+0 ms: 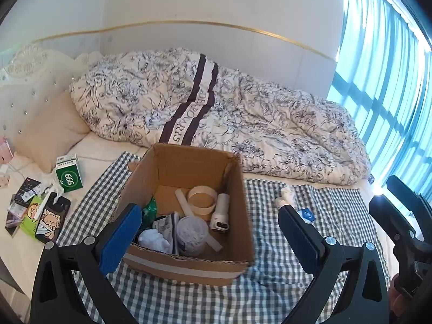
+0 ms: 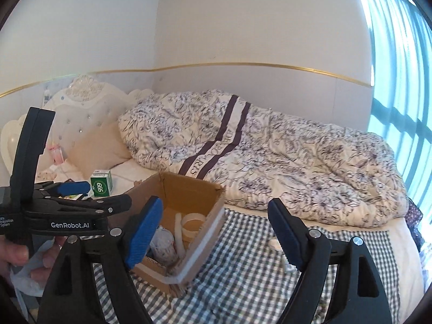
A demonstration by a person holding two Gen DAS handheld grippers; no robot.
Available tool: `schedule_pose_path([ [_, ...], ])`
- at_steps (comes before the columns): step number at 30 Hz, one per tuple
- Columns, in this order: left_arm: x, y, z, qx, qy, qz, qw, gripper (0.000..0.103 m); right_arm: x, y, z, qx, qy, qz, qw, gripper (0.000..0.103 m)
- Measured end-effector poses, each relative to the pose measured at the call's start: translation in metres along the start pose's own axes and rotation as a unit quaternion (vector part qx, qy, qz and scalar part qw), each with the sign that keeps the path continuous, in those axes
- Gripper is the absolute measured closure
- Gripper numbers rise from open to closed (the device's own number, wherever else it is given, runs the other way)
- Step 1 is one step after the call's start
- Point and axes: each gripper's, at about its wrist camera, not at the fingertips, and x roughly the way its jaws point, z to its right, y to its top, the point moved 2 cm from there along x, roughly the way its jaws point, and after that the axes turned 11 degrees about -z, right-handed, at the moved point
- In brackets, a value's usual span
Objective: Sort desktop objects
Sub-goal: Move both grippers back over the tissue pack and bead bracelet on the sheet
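Observation:
An open cardboard box (image 1: 237, 189) stands on a grey checked cloth (image 1: 189, 302) on the bed. Inside lie a tape roll (image 1: 202, 199), a white tube-shaped device (image 1: 220, 213), a round clear tub (image 1: 191, 235), a white strip and crumpled white paper. A small white bottle (image 1: 284, 197) and a blue-white packet (image 1: 307, 215) lie on the cloth right of the box. My left gripper (image 1: 210, 232) is open and empty, held just above the box's near side. My right gripper (image 2: 216, 232) is open and empty, right of the box (image 2: 208, 221), above the cloth (image 2: 243, 283).
A green "999" carton (image 1: 68, 175), a cartoon phone case (image 1: 51, 221) and several small packets lie on the sheet left of the cloth. A flowered quilt (image 1: 243, 116) lies behind the box. A pillow (image 1: 51, 132) leans on the headboard. A window is at right.

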Motion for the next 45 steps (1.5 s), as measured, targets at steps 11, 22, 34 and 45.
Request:
schedule_pose_path([
  [11,-0.019,-0.029,0.052,-0.023,-0.022,-0.031,0.9990,0.000,-0.051,-0.011,0.035,0.022,-0.028,0.017,0.999,0.018],
  [22,-0.042,-0.049,0.111,0.025,-0.040,0.005,0.9989,0.000,-0.085,-0.028,0.076,0.049,-0.057,0.015,0.997,0.015],
  [34,-0.045,-0.054,0.140,0.035,-0.066,0.037,0.9965,0.000,-0.115,-0.054,0.128,0.079,-0.086,0.005,0.993,0.009],
  [45,-0.011,-0.060,0.190,0.132,-0.029,-0.008,0.9908,0.000,-0.106,-0.078,0.163,0.092,-0.089,-0.018,0.992,0.008],
])
